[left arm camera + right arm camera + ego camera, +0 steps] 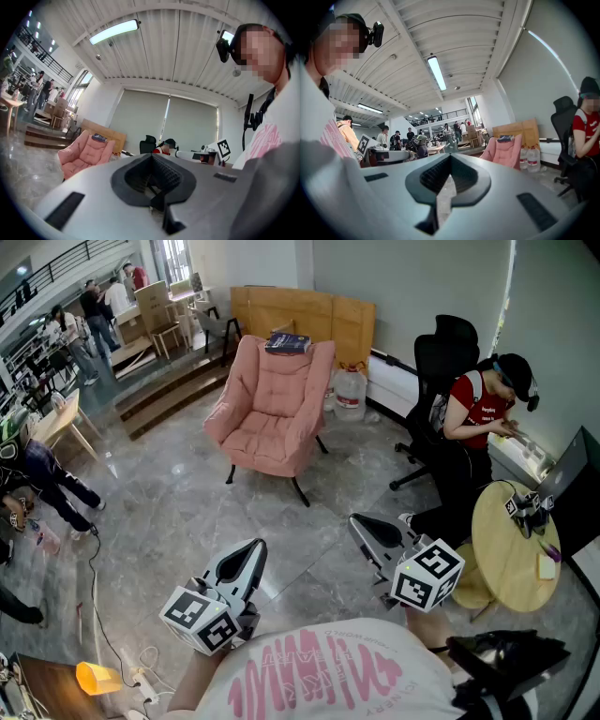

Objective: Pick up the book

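A dark blue book (288,343) lies on top of the backrest of a pink armchair (272,409) across the grey marble floor. Both of my grippers are held level near my chest, far short of the chair. My left gripper (251,554) is shut with nothing in it, and so is my right gripper (364,524). In the left gripper view, the book (99,138) shows as a small dark shape on the chair (86,152) beyond the shut jaws (151,180). The right gripper view has the book (505,138) on the chair (505,152), right of its shut jaws (444,185).
A person in a red shirt (478,413) sits in a black office chair (441,362) at the right. A round wooden table (511,545) stands near my right side. Water bottles (350,393) and wooden panels (300,310) are behind the armchair. Steps (169,390) and people are at the back left.
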A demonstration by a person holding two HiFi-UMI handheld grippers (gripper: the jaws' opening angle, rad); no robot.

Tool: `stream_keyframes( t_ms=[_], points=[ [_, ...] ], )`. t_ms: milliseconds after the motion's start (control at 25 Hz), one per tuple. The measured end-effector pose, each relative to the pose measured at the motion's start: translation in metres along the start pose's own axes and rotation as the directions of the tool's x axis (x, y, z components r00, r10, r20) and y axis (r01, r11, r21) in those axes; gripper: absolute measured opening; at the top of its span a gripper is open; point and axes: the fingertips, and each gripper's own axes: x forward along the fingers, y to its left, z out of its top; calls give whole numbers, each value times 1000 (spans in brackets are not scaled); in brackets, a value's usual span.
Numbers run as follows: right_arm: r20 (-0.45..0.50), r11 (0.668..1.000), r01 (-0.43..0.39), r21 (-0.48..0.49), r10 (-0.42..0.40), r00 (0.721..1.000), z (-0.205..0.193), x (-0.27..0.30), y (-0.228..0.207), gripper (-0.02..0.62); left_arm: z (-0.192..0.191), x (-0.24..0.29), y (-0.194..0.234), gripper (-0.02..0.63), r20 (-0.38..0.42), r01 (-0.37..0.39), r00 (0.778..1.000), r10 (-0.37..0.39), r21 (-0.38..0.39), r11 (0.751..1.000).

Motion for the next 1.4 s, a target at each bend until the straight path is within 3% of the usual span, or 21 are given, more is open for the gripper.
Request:
stream_keyframes(
  t_ms=[560,880,1040,1240,1400],
  points=[
    [2,1000,-2,2,2,1000,-1,14,2,8,5,-2,12,8,5,7,1000,-7,5,1000],
    [46,998,-1,68,-2,999,-6,33,15,8,10,-19,36,8,12,15,1000,-16,17,1000],
    [57,998,-25,55,22,998,-15,40,22,8,6,-21,54,8,28,-2,1000,1,11,1000],
    [7,997,32,75,-33,999,-23,52,5,8,6,-12,67,8,27,-3,1000,3,-7,1000],
    [5,996,22,82,-22,1000,-23,71,-14,8,8,7,83,8,35,-7,999,8,-17,1000]
  ],
)
